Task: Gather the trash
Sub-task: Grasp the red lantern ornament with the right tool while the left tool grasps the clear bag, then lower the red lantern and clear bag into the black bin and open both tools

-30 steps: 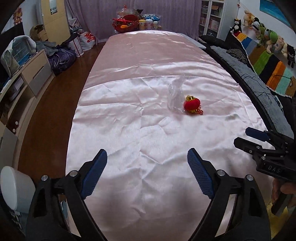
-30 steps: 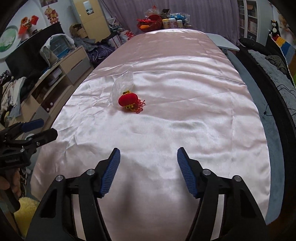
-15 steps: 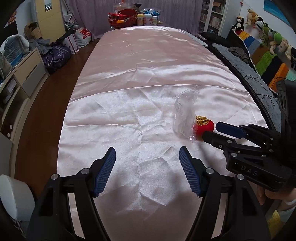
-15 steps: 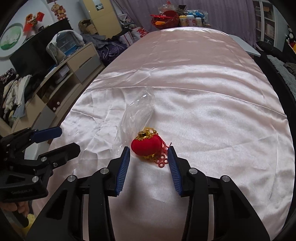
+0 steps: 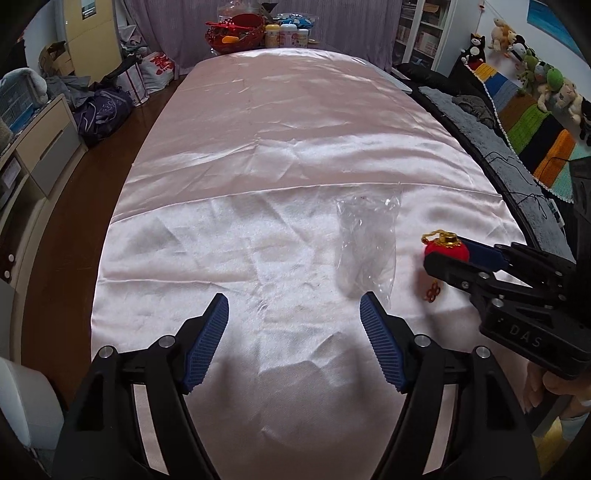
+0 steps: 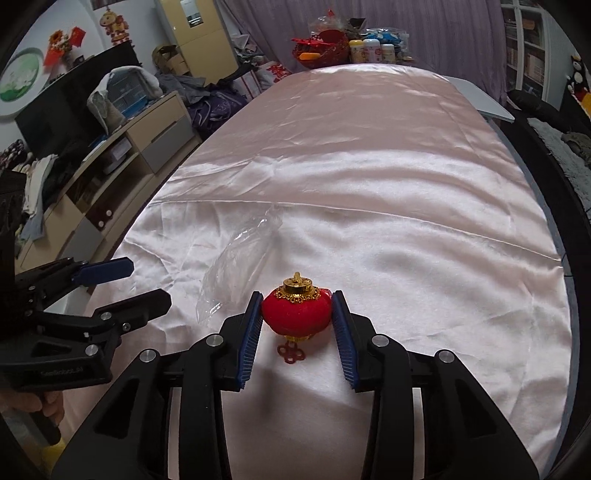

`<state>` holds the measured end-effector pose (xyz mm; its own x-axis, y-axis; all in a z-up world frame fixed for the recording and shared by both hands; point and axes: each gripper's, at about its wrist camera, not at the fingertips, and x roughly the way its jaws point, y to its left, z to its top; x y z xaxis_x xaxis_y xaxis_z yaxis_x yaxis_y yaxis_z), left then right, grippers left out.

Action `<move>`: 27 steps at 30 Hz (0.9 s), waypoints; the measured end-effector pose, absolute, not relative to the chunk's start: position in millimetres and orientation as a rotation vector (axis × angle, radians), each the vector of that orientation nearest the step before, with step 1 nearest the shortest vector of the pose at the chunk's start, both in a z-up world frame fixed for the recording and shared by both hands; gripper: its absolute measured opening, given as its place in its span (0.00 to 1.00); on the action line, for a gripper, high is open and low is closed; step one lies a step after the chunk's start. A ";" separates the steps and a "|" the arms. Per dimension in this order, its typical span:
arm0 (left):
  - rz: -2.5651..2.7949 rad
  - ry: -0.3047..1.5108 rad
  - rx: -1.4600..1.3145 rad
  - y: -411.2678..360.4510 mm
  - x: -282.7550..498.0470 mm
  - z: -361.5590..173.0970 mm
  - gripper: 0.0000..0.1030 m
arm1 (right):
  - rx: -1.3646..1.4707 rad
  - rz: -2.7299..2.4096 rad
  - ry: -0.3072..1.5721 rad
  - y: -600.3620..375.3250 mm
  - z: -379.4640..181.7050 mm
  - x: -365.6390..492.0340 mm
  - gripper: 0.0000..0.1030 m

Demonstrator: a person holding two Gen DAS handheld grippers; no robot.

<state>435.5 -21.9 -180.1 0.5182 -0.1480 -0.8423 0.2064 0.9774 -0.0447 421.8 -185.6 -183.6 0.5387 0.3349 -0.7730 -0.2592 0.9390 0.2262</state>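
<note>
A small red lantern ornament [image 6: 296, 309] with a gold cap and a red knot tassel sits between the blue pads of my right gripper [image 6: 297, 314], which are closed against its sides. It also shows in the left wrist view [image 5: 445, 249], partly hidden by the right gripper [image 5: 448, 260]. A crumpled clear plastic bag [image 5: 366, 242] lies on the pink satin cloth [image 5: 280, 155], just left of the lantern; it shows in the right wrist view [image 6: 240, 264] too. My left gripper [image 5: 294, 317] is open and empty, just short of the bag's near end.
A long table under the pink cloth runs away from me. A red basket [image 5: 236, 31] and jars [image 5: 288, 35] stand at its far end. A low cabinet [image 6: 122, 155] and bags are on the floor to the left. A dark sofa [image 5: 491, 147] with toys is at the right.
My right gripper moved forward around the lantern and closed on it. My left gripper moved forward toward the plastic bag and stayed open.
</note>
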 end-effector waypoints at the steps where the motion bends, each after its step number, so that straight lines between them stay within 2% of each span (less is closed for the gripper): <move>1: -0.219 0.996 0.055 -26.0 438.6 -178.9 0.73 | 0.082 0.343 0.933 -192.1 -179.7 418.4 0.38; 6: -0.263 0.986 0.060 -52.8 452.4 -177.4 0.76 | 0.114 0.301 0.904 -223.4 -165.8 400.4 0.38; 14: -0.301 1.022 0.103 -87.8 471.0 -194.9 0.74 | 0.154 0.247 0.896 -253.9 -167.9 389.0 0.38; 17: -0.316 1.042 0.117 -97.4 474.4 -201.7 0.60 | 0.149 0.238 0.890 -258.6 -167.1 385.3 0.38; 19: -0.331 1.052 0.123 -102.1 474.1 -204.8 0.38 | 0.133 0.238 0.888 -258.3 -166.3 383.5 0.38; 27: -0.332 1.038 0.125 -98.2 447.8 -192.8 0.37 | 0.126 0.262 0.883 -258.2 -156.8 369.1 0.38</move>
